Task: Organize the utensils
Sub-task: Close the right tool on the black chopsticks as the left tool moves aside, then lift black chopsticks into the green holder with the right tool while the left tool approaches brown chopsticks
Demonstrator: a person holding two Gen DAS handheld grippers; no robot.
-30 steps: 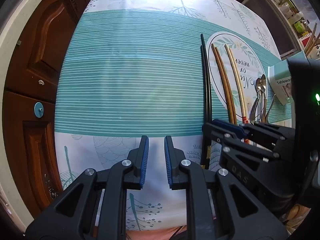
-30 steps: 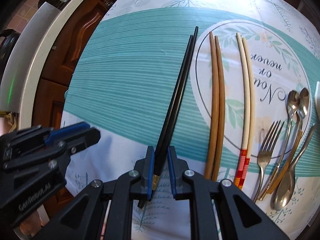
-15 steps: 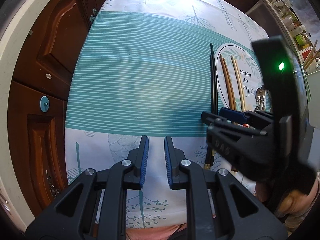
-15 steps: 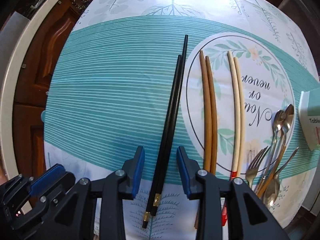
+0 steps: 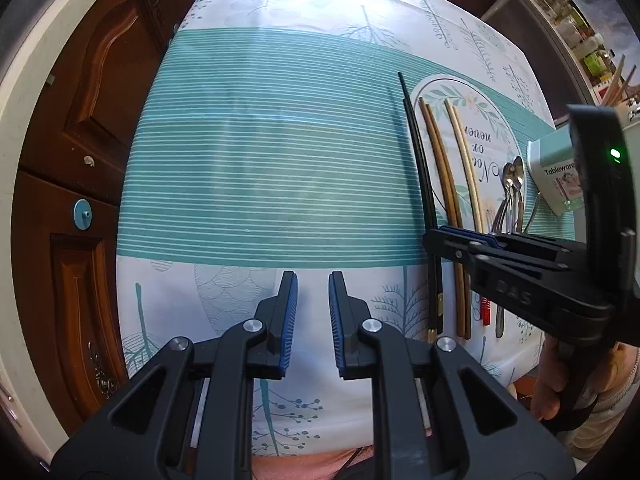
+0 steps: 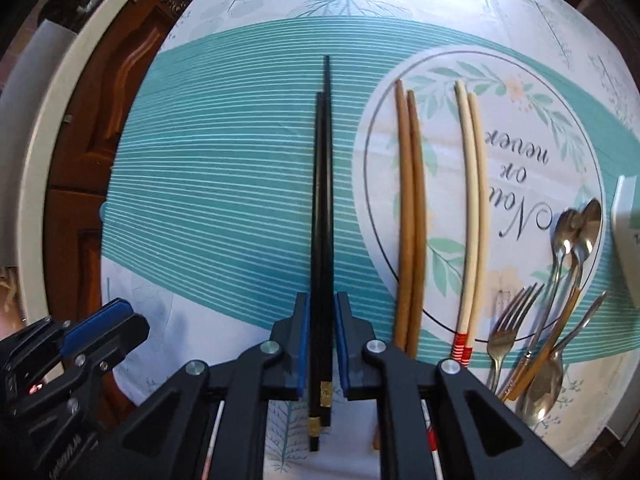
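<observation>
A pair of black chopsticks (image 6: 322, 208) lies on the teal striped tablecloth (image 6: 224, 184). My right gripper (image 6: 321, 312) straddles their near ends, its blue pads a little off each side, not clamped. A brown pair (image 6: 410, 216) and a cream pair with red bands (image 6: 474, 208) lie to the right, then a fork (image 6: 505, 328) and spoons (image 6: 576, 240). In the left wrist view my left gripper (image 5: 312, 300) is open and empty over the white cloth, left of the black chopsticks (image 5: 424, 200) and the right gripper (image 5: 460, 240).
A white and teal tableware box (image 5: 554, 168) stands at the right behind the spoons. Brown wooden cabinet doors (image 5: 72, 128) run past the table's left edge. The near table edge lies just below both grippers.
My right gripper opened off the black chopsticks and pulled back, then moved forward and narrowed around them again. The chopsticks now lie straighter. The left gripper stayed open and hardly moved.
</observation>
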